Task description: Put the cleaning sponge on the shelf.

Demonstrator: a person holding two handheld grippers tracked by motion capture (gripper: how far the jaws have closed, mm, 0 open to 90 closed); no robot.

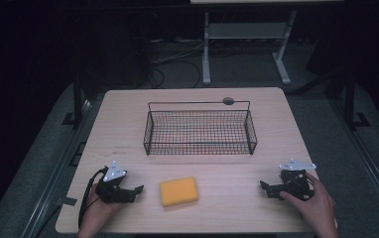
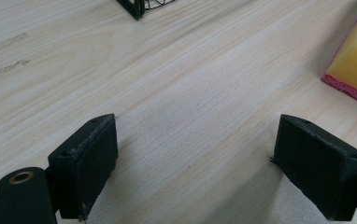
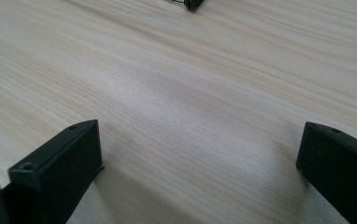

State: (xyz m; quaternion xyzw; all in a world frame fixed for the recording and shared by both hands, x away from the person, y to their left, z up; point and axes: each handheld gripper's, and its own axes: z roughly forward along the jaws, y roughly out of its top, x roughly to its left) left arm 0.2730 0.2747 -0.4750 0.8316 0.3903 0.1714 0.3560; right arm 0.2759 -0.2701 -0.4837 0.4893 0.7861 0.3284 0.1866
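Both your grippers rest low on the table [image 1: 128,124], jaws spread wide.
The left gripper [image 1: 133,191] is near the yellow sponge [image 1: 178,191]; the right gripper [image 1: 267,189] is well apart from it, the wire basket [image 1: 200,130] behind.

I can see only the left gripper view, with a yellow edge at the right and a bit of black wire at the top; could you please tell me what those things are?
Observer: The yellow edge is a rectangular sponge lying flat on the table, just beside your left hand-held gripper. The wire is a corner of a basket.
Operator: Thank you. Is there anything in the basket?
Observer: The high view shows nothing in it; it is a long black wire basket standing in the middle of the table, beyond the sponge.
Operator: And where is the right hand-held gripper, please?
Observer: The right hand-held gripper is low over the near right of the table, jaws open and pointing toward the sponge, well apart from it.
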